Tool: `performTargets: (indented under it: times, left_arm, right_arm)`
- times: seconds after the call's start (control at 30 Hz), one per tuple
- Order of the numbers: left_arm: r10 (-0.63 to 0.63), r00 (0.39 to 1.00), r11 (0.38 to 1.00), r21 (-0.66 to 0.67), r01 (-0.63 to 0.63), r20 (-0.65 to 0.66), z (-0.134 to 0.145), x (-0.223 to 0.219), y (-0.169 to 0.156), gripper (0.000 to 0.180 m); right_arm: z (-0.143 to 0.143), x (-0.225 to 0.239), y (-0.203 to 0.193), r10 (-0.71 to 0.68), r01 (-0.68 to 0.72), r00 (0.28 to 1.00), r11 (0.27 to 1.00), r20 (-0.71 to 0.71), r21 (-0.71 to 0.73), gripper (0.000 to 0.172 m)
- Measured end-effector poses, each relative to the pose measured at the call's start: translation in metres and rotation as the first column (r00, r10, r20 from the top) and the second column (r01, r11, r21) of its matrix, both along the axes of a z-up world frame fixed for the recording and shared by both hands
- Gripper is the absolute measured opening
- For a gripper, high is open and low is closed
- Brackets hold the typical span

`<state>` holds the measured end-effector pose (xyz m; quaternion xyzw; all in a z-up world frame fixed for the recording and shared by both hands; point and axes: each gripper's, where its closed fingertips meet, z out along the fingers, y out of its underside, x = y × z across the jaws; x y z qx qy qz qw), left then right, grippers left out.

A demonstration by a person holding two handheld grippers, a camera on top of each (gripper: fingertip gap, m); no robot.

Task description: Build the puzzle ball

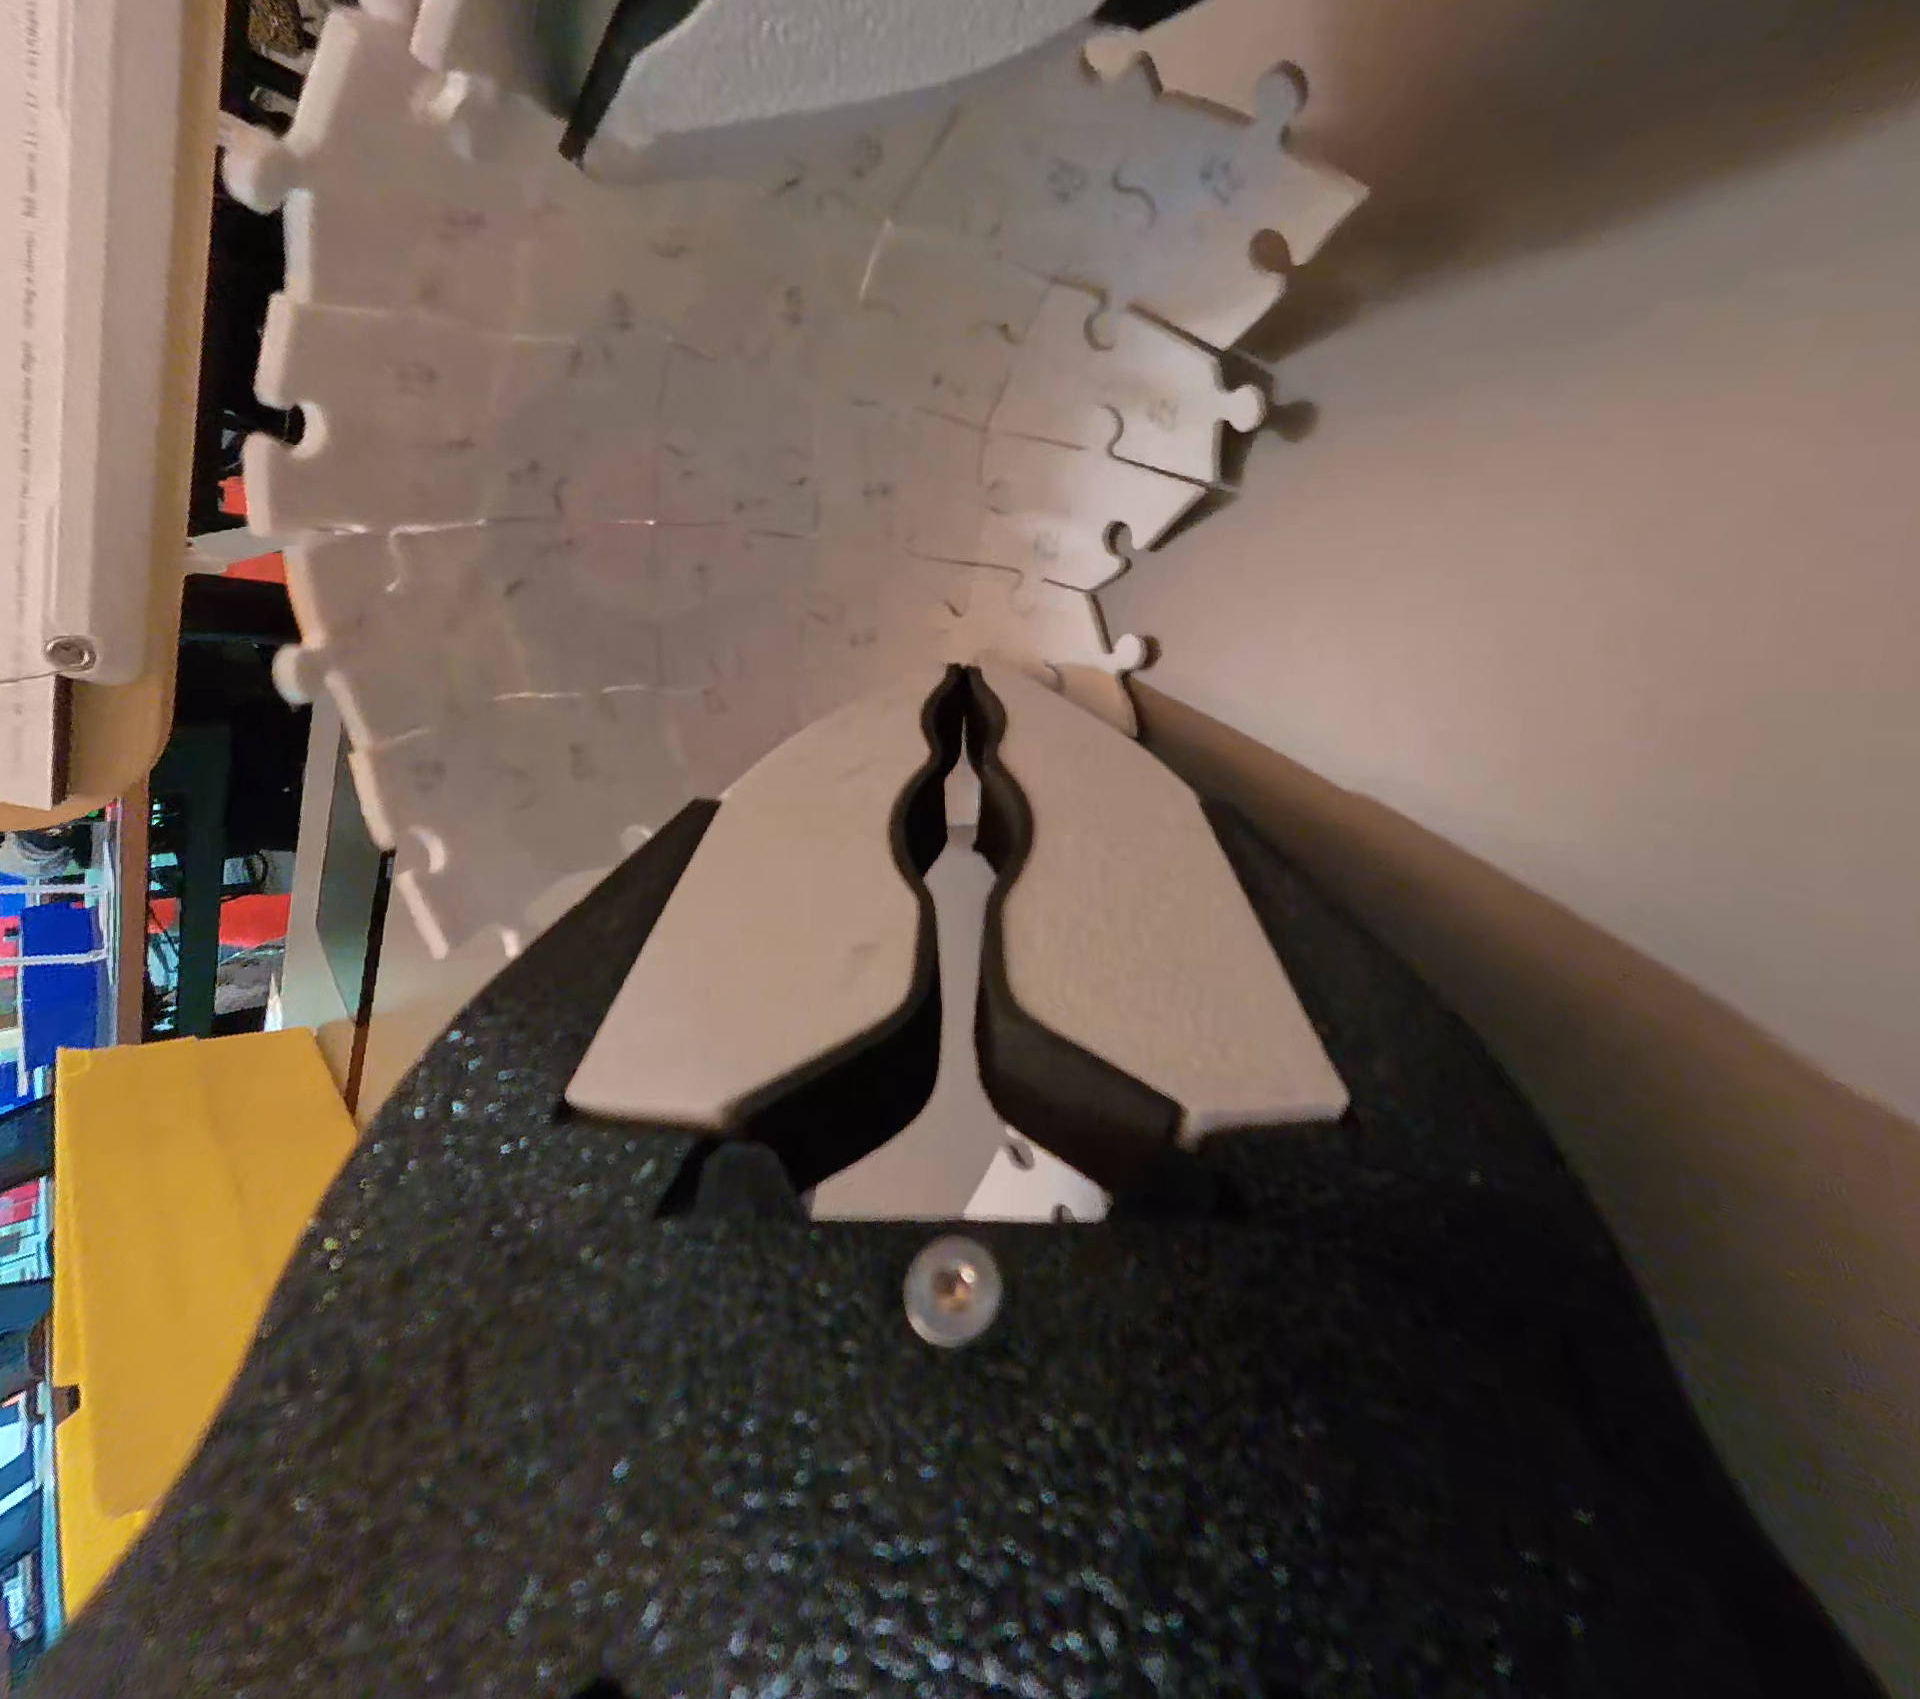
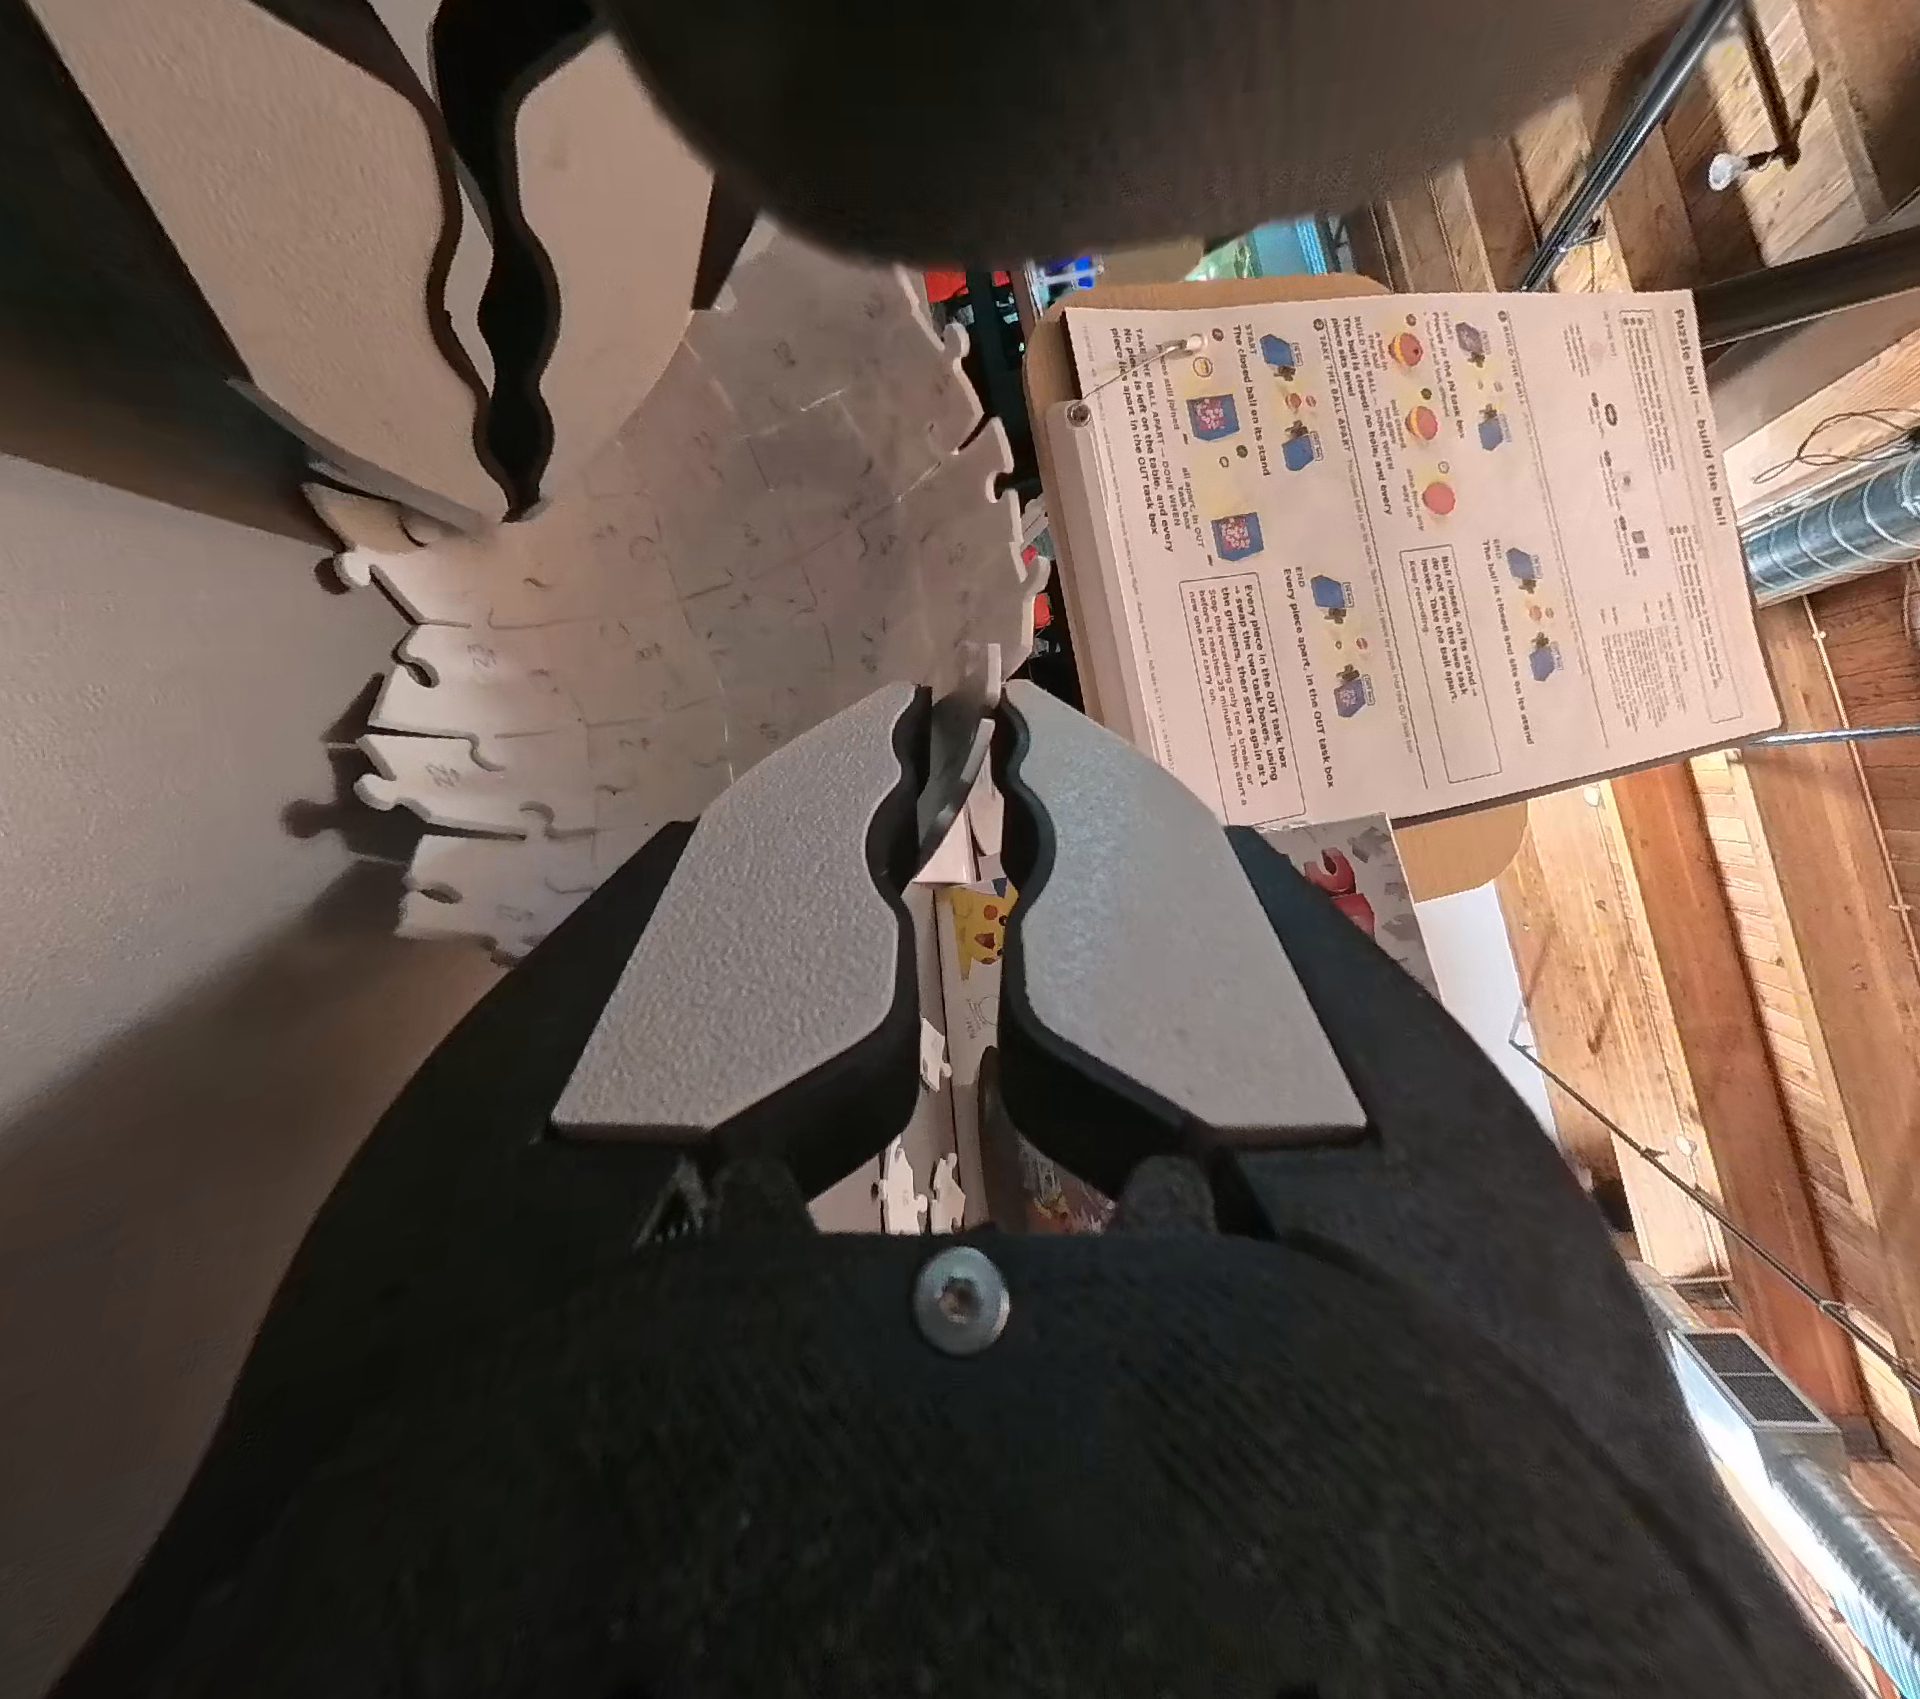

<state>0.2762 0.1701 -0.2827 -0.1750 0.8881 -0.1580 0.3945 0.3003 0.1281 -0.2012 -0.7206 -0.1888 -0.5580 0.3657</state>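
Observation:
A curved shell of joined white puzzle pieces (image 1: pixel 644 444) fills the middle of the left wrist view, its inner face toward me; it also shows in the right wrist view (image 2: pixel 727 527). My left gripper (image 1: pixel 966 675) is shut, its tips together against the shell's inner face near one rim; the right wrist view shows it (image 2: pixel 512 506) from the side, tips also together. My right gripper (image 2: pixel 961 699) is shut on a white puzzle piece (image 2: pixel 951 756) at the shell's opposite rim. It appears at the top of the left wrist view (image 1: pixel 582 132).
A printed sheet on a board (image 2: pixel 1403 548) stands right behind the shell. A box with colourful pictures (image 2: pixel 1340 880) and loose puzzle pieces (image 2: pixel 914 1171) lie below my right gripper. A pale surface (image 1: pixel 1558 506) lies beside the shell. A yellow sheet (image 1: pixel 187 1234) is at lower left. My hands' fingertips stand some 9 cm from each other.

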Motion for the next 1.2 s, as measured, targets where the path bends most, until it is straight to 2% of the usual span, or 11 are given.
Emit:
performTargets:
  times: [0.4,0.67,0.73,0.8,0.93,1.2]
  left_arm:
    - [-0.05,0.993,0.998,0.043,0.054,-0.107,-0.003,0.003,-0.001,0.0]
    - [-0.048,0.997,0.998,0.029,0.05,-0.06,-0.001,0.004,-0.001,0.0]
    - [-0.032,0.999,0.999,-0.014,0.032,-0.021,0.006,0.005,-0.002,0.0]
    - [-0.018,0.998,0.998,-0.065,0.015,-0.054,0.008,-0.001,-0.003,0.0]
    - [-0.027,0.997,1.0,-0.008,0.026,-0.074,0.003,-0.006,-0.001,0.0]
    - [-0.006,0.996,0.999,-0.043,0.003,-0.086,-0.001,-0.002,-0.003,0.0]
  right_arm:
    - [-0.002,0.004,0.0,-0.014,0.014,1.0,1.0,-0.009,-0.005,0.01]
    - [-0.002,0.004,0.0,-0.017,0.017,1.0,1.0,-0.001,-0.007,0.01]
    - [-0.002,0.003,-0.001,-0.019,0.019,1.0,1.0,0.002,-0.01,0.01]
    - [-0.002,0.004,-0.001,-0.019,0.019,1.0,1.0,-0.004,-0.007,0.011]
    - [-0.002,0.003,0.0,-0.018,0.018,1.0,1.0,0.002,-0.01,0.01]
    - [-0.002,0.002,0.0,-0.017,0.017,1.0,1.0,0.001,-0.007,0.01]
